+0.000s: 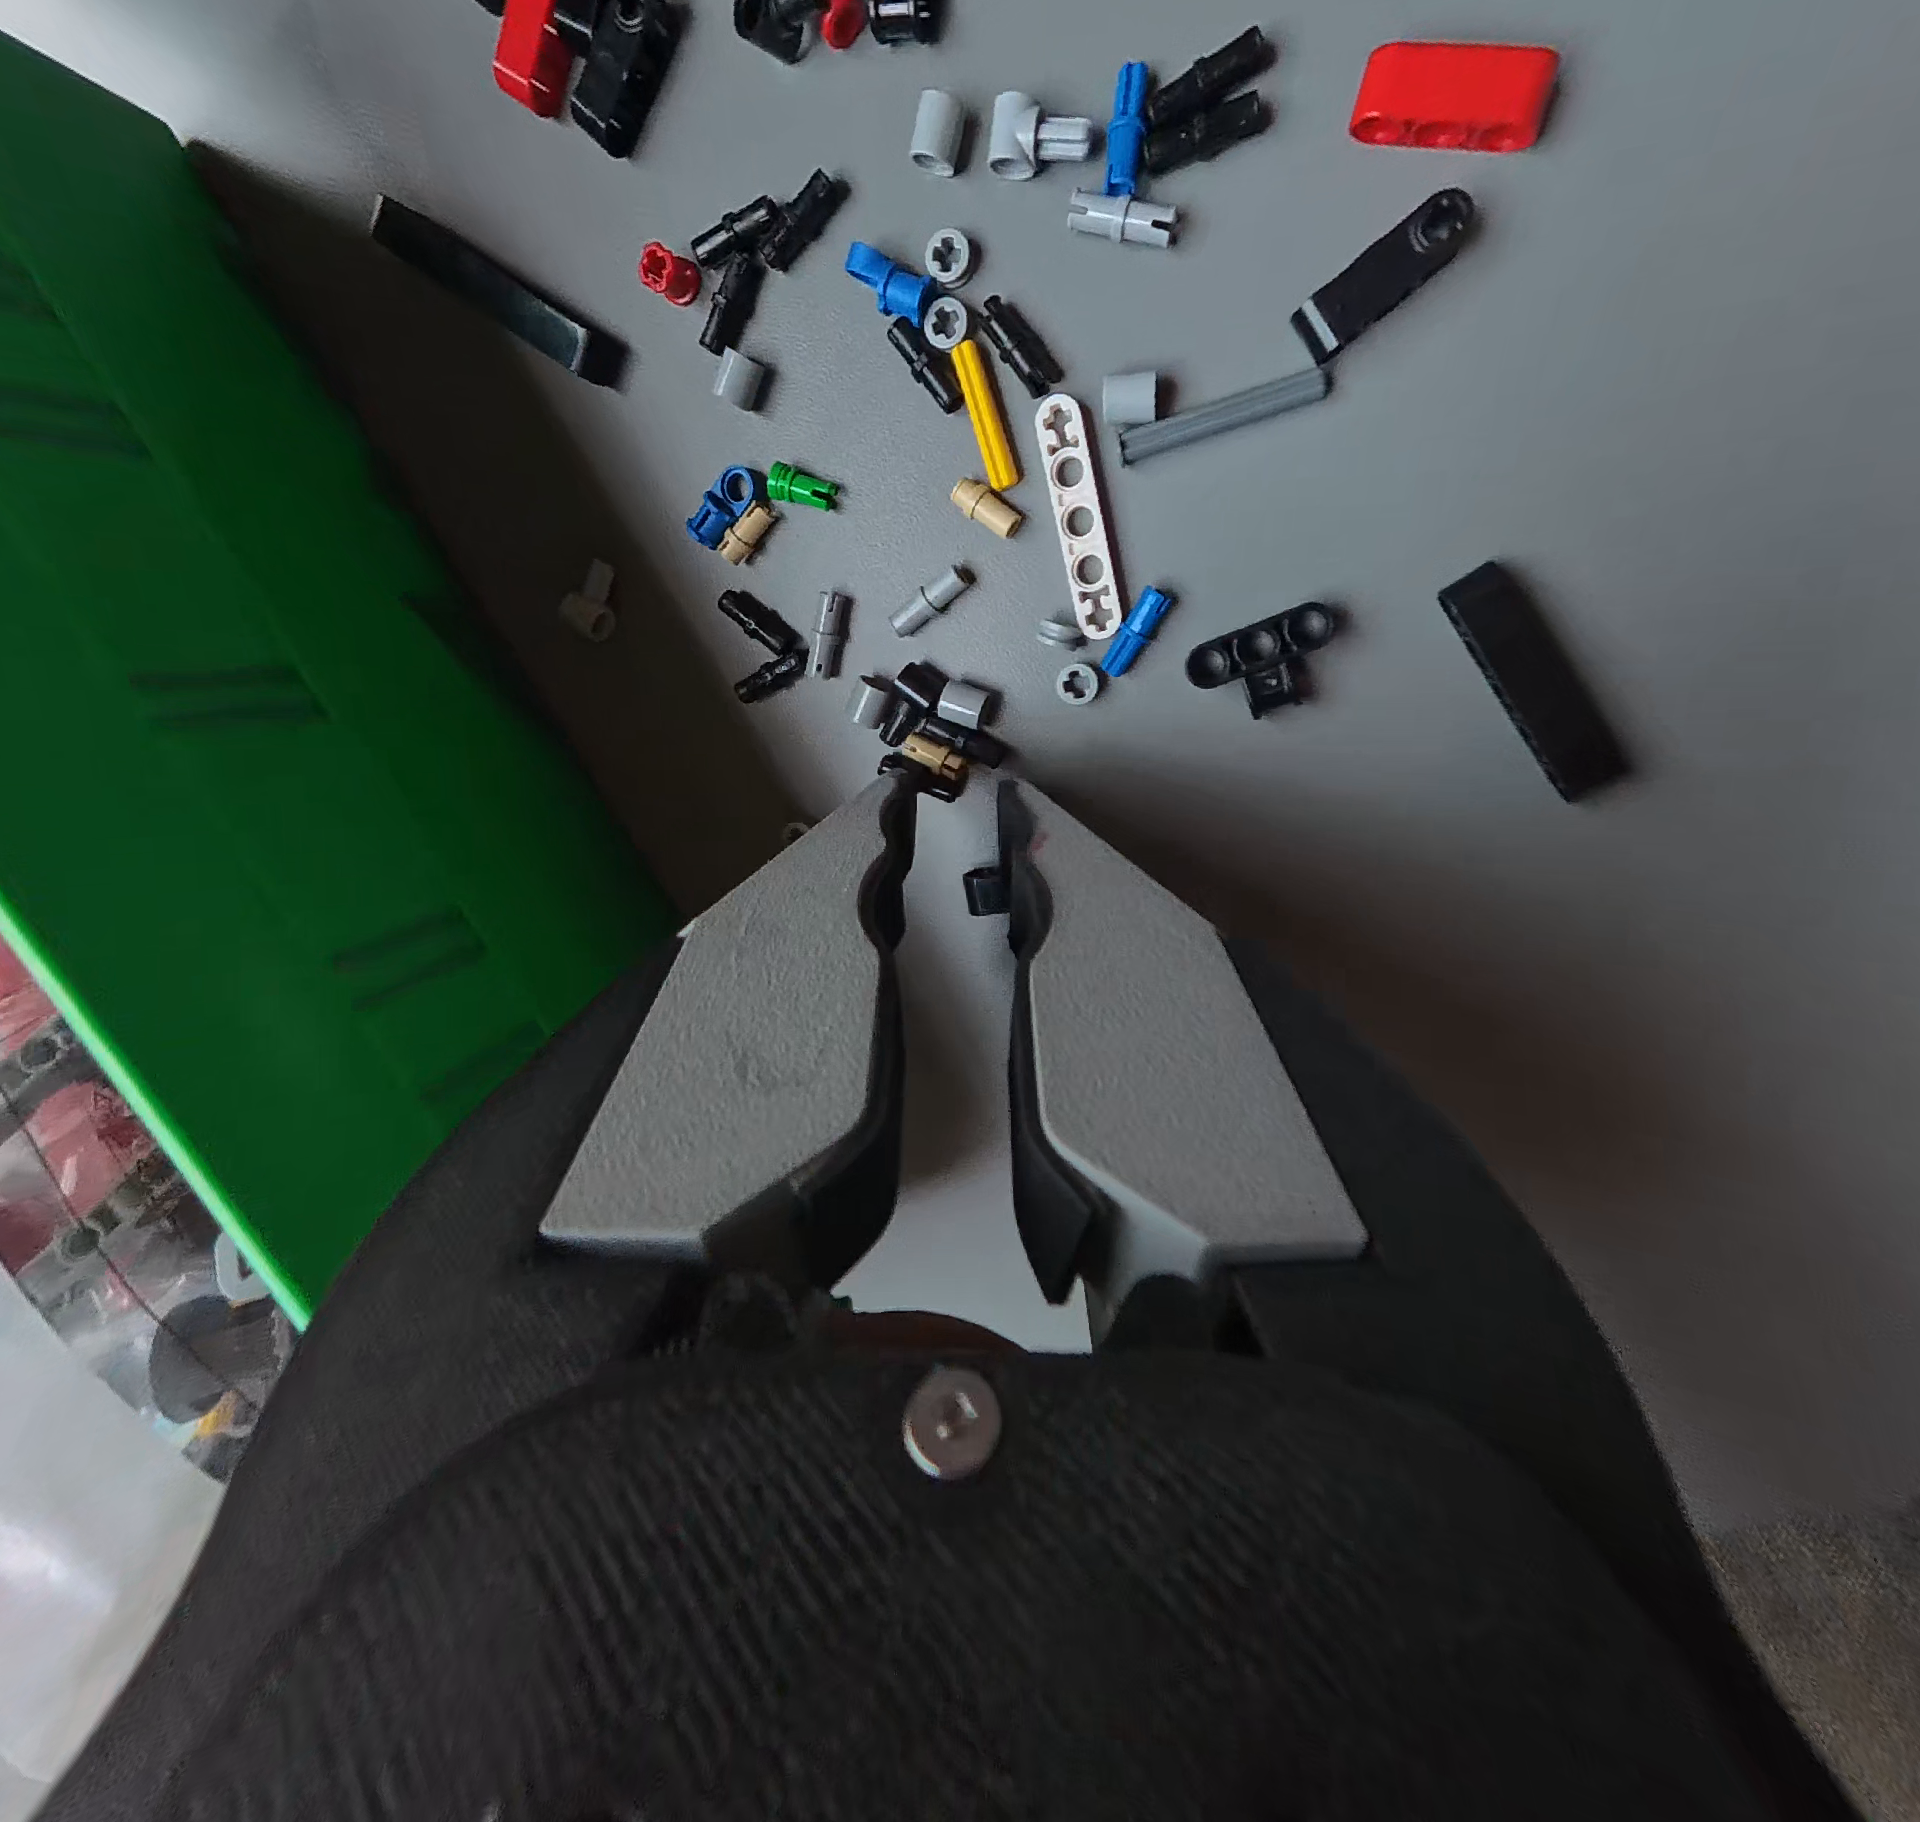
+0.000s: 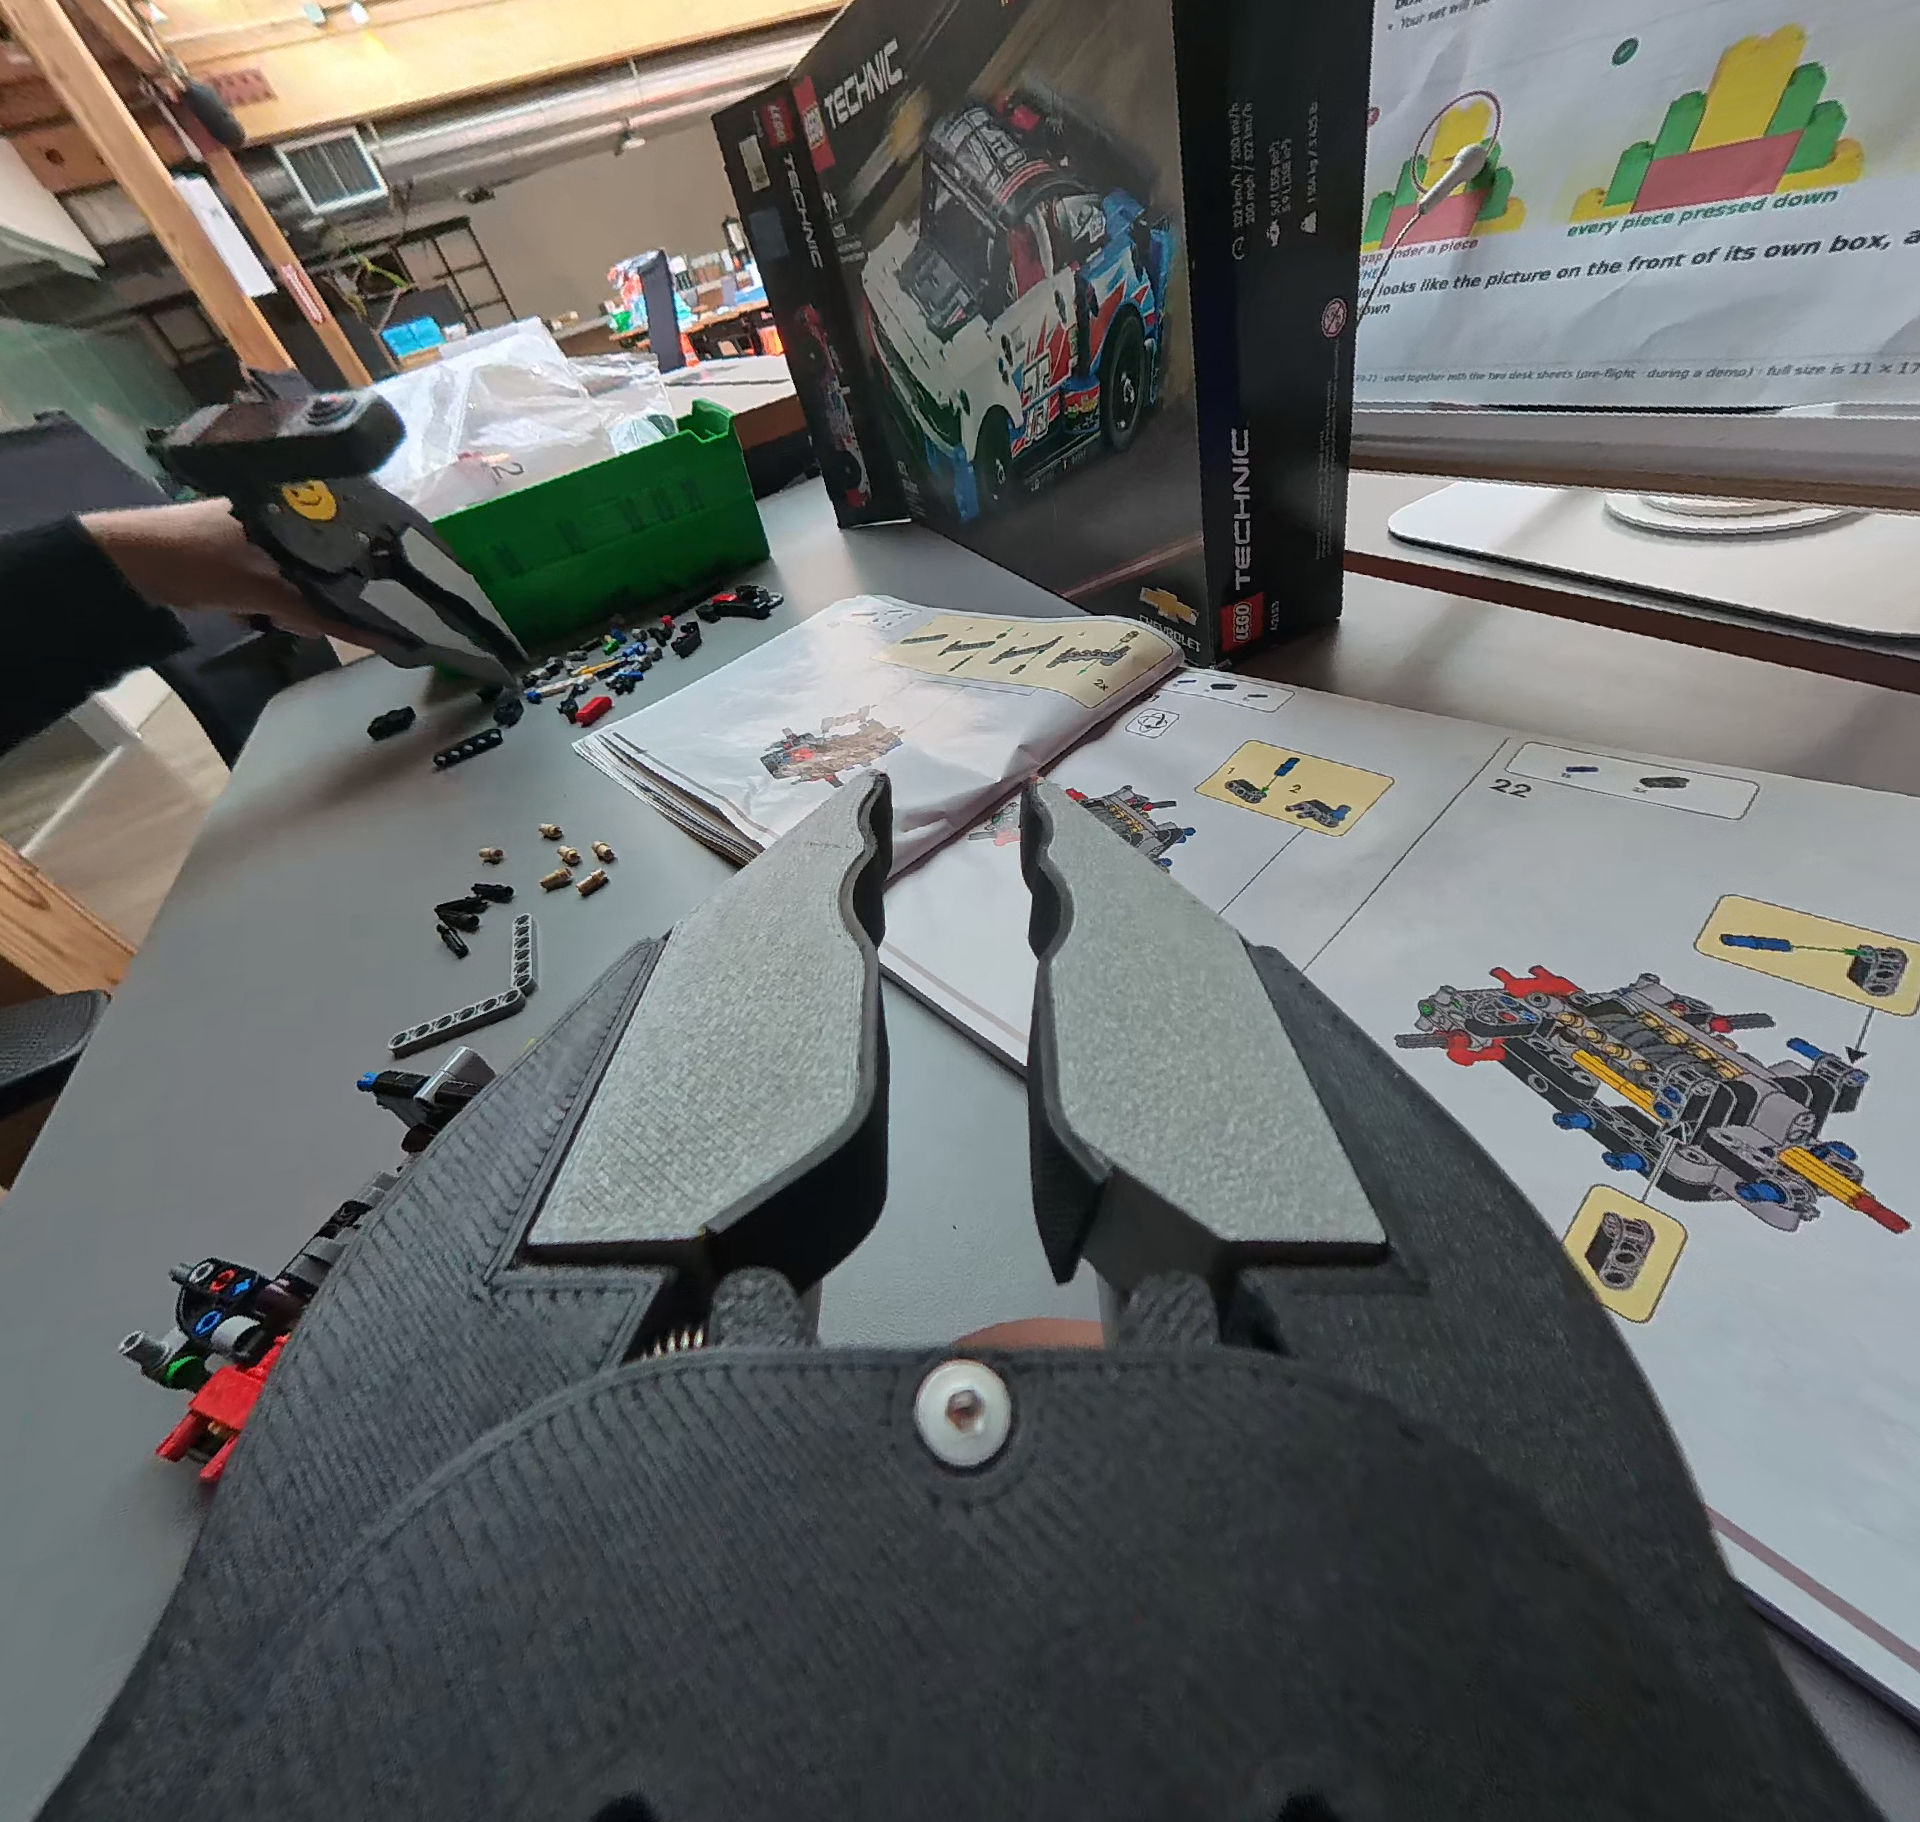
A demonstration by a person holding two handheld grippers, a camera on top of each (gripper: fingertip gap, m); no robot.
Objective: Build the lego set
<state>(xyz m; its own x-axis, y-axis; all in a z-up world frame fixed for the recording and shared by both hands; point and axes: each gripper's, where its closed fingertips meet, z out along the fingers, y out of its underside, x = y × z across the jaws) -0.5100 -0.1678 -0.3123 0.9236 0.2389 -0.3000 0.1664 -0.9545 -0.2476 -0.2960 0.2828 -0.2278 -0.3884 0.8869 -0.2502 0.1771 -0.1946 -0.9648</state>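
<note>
The left gripper (image 1: 954,785) hung over the grey table (image 1: 1558,941) with a narrow gap between its fingers and nothing clearly clamped there. Its fingers were flat grey wedges with a grainy face and wavy black rubber inner edges. A small black pin (image 1: 979,889) showed in the gap against the right-hand finger; whether it was touching that finger or lying on the table below could not be told. The tips sat just short of a little cluster of black, grey and tan pins (image 1: 930,728).

Beyond it lay the loose lego pieces: a smooth yellow rod (image 1: 985,413), a white flat bar with holes (image 1: 1081,517), a ribbed grey rod (image 1: 1226,416), a rounded red beam (image 1: 1455,96) and a long black beam (image 1: 1532,681). A green plastic bin (image 1: 208,629) with slotted sides ran off the left edge, blurred.

The right gripper (image 2: 956,806) was held open and empty above the open instruction booklet (image 2: 1558,941), glossy paper with creased pages. Its ribbed black body hid most of a partly built model (image 2: 223,1357) at the lower left, where only red, black and blue ends stuck out. An angled grey beam (image 2: 478,1003) and 5 or so tan pins (image 2: 566,858) lay farther off. The car box (image 2: 1039,318) stood upright behind the booklet, its top cut off.
</note>
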